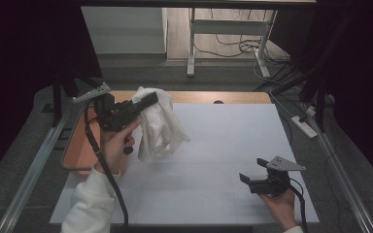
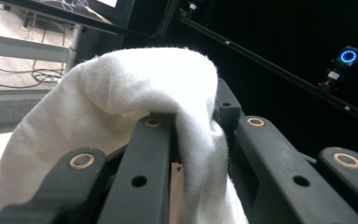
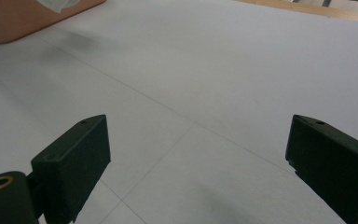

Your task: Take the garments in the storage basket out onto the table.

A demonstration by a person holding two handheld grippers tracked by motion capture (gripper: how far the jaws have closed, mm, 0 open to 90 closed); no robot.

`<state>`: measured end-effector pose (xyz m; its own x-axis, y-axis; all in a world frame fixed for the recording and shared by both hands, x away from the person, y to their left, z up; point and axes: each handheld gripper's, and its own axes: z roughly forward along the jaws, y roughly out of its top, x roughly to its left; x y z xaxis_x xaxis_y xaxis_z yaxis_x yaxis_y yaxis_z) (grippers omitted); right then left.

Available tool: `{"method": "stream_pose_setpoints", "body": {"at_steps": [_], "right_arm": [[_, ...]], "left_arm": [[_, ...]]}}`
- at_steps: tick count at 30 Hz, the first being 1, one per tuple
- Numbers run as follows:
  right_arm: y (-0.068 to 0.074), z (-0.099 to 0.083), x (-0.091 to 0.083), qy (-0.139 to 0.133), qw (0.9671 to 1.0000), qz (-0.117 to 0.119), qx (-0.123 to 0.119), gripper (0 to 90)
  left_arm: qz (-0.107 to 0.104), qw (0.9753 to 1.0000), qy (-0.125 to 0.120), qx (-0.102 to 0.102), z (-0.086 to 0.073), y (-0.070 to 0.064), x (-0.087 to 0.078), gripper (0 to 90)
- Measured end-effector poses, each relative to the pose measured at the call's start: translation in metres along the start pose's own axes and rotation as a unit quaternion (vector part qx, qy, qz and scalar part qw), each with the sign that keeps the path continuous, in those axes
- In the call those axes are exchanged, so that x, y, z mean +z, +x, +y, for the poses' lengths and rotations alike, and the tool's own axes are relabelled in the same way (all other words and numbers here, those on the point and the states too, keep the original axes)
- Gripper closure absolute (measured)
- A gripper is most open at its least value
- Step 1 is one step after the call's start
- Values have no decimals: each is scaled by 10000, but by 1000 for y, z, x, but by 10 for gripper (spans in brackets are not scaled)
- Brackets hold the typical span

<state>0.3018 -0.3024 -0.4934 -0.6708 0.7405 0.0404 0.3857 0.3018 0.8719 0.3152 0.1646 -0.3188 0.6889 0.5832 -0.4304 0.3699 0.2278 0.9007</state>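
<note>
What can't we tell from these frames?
- Left gripper jaw tips: the white cloth drapes over them in the left gripper view and the high view.
- Cloth type: bunched up, shape unreadable in the high view.
- Orange tray contents: left forearm and cloth cover it in the high view; the top edge of the right gripper view crops it.

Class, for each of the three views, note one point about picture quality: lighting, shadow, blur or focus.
High view: dark surroundings, the white table sheet evenly lit, the white cloth casting a soft shadow below it. Left gripper view: the cloth is so bright that its weave washes out near the top, against a black background. Right gripper view: the near jaws are soft-edged, and a faint shadow lies by the orange tray.
</note>
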Motion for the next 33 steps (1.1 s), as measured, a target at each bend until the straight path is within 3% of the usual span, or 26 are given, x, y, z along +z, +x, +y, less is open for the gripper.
{"method": "stream_pose_setpoints", "body": {"at_steps": [21, 33], "right_arm": [[-1, 0, -1, -14, 10000, -4, 11, 65], [0, -1, -1, -7, 10000, 0, 9, 65]], "left_arm": [[-424, 9984, 375, 63, -13, -23, 47, 804], [-457, 9961, 754, 6, -39, -13, 60, 804]]}}
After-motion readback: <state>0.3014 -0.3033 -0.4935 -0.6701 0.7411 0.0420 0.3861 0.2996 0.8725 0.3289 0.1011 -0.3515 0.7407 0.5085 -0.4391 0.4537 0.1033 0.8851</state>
